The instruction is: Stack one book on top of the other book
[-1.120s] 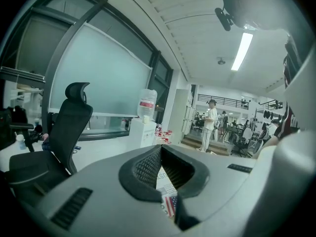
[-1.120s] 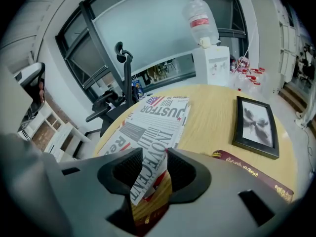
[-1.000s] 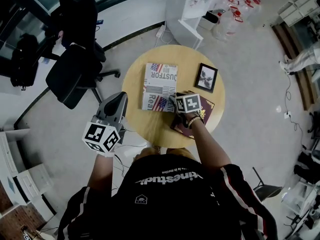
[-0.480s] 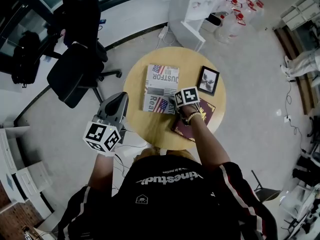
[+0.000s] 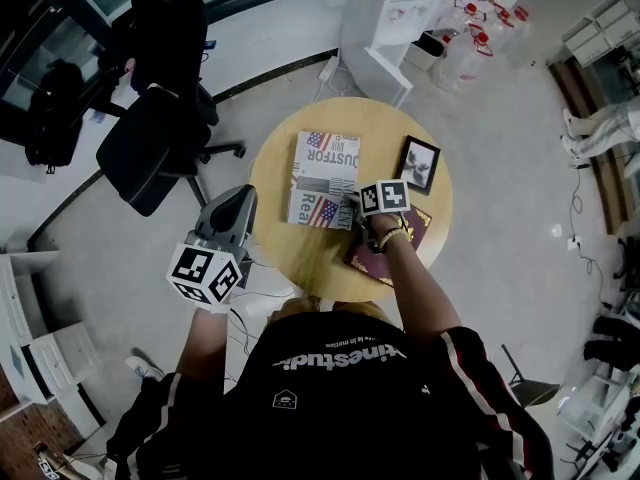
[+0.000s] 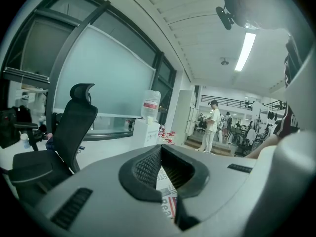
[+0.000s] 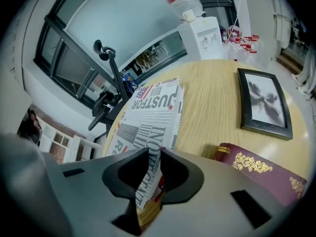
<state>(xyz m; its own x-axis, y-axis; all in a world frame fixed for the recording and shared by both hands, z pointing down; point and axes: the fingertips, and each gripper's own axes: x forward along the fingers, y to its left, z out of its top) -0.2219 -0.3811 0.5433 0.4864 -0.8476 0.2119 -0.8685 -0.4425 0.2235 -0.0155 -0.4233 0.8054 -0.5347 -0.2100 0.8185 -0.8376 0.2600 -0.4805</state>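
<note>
On the round wooden table (image 5: pixel 300 253) lies a book with a flag-and-newsprint cover (image 5: pixel 322 168), and to its right a maroon book with gold ornament (image 5: pixel 405 243). My right gripper (image 5: pixel 352 208) is at the newsprint book's near right corner. In the right gripper view its jaws have just been closing, and the book's (image 7: pixel 153 112) edge stands pinched between them at the right gripper (image 7: pixel 150 174). The maroon book (image 7: pixel 266 169) lies just right of it. My left gripper (image 5: pixel 235 198) hovers off the table's left edge, its jaws together and empty in the left gripper view (image 6: pixel 162 154).
A black-framed picture (image 5: pixel 416 164) lies on the table beyond the maroon book. A black office chair (image 5: pixel 150 148) stands to the left of the table. A white water dispenser (image 5: pixel 395 18) and several water bottles (image 5: pixel 470 38) stand behind it.
The right gripper's marker cube has shifted slightly towards the newsprint book's near right corner. The left gripper and both books lie as before.
</note>
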